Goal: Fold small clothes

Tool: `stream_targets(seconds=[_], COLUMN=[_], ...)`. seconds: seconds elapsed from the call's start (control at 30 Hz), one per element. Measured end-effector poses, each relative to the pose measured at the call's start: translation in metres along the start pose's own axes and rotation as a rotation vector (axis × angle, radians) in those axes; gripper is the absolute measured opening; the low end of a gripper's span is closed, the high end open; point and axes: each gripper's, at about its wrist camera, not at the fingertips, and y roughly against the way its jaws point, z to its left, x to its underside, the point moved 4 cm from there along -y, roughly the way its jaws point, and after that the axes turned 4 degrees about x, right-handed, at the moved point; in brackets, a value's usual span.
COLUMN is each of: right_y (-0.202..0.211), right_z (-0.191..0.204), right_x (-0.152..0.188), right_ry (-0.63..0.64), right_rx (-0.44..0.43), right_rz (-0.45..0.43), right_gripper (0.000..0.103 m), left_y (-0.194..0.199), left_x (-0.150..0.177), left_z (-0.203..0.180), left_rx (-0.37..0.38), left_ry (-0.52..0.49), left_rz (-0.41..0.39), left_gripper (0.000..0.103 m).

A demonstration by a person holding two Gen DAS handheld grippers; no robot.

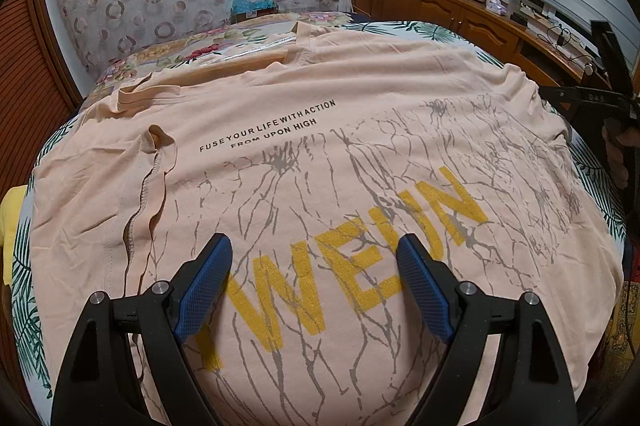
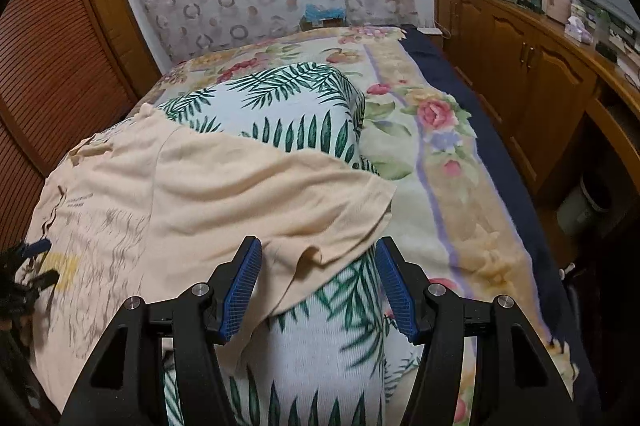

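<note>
Left wrist view: a peach T-shirt [image 1: 320, 146] lies spread flat on a leaf-print cushion [image 1: 24, 266] on the bed [image 1: 160, 54]. Small black print reads "FUSE YOUR LIFE WITH ACTION / FROM UPON HIGH"; large yellow letters read "WEUN", crossed by grey crack-like lines. At the left a sleeve [image 1: 148, 194] is folded inward, showing its stitched hem. The left gripper [image 1: 316, 254] hangs released above the yellow lettering, its blue ribbed pads wide apart and empty.

Right wrist view: the shirt's plain right sleeve [image 2: 312, 226] drapes over the cushion's edge. The right gripper [image 2: 320, 258] is released, its jaws standing on either side of the sleeve hem without pressing it. Further right lies a floral blanket [image 2: 440, 154], then a wooden cabinet [image 2: 520, 66] carrying boxes and bottles too small to read.
</note>
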Motion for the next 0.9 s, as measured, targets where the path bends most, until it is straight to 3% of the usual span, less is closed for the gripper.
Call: stream_targets(seconds=[0.17, 0.27, 0.4, 0.47, 0.5, 0.53, 0.67, 0.7, 0.9], right_y=[-0.013, -0.014, -0.013, -0.01, -0.009, -0.007, -0.003, -0.001, 0.021], right_z=[-0.003, -0.006, -0.005, -0.001, 0.001, 0.001, 0.0, 0.001, 0.011], right_x=[-0.004, -0.008, -0.01, -0.009, -0.008, -0.008, -0.009, -0.008, -0.016], right_ry=[-0.004, -0.012, 0.005, 0.06, 0.08, 0.095, 0.117, 0.125, 0.134], right_rx=[0.026, 0.016, -0.001, 0.05, 0.069, 0.088, 0.107, 0.117, 0.098], right_rz=[0.037, 0.042, 0.024, 0.004, -0.004, -0.015, -0.039, -0.047, -0.15], right_gripper=[0.061, 0.061, 0.042, 0.037, 0.025, 0.021, 0.011, 0.004, 0.003], left_y=[0.003, 0.02, 0.044, 0.054, 0.058, 0.063, 0.075, 0.076, 0.081], left_x=[0.001, 0.0, 0.002, 0.003, 0.003, 0.004, 0.009, 0.009, 0.013], left_z=[0.001, 0.002, 0.001, -0.001, -0.001, -0.003, -0.006, -0.006, -0.013], left_rx=[-0.029, -0.049, -0.004, -0.005, -0.004, 0.006, 0.054, 0.054, 0.058], left_ry=[0.017, 0.045, 0.074, 0.062, 0.059, 0.058, 0.062, 0.062, 0.041], left_rz=[-0.016, -0.091, -0.144, -0.161, -0.166, -0.175, -0.198, -0.2, -0.206], left_gripper=[0.085, 0.085, 0.085, 0.085, 0.085, 0.085, 0.085, 0.085, 0.085])
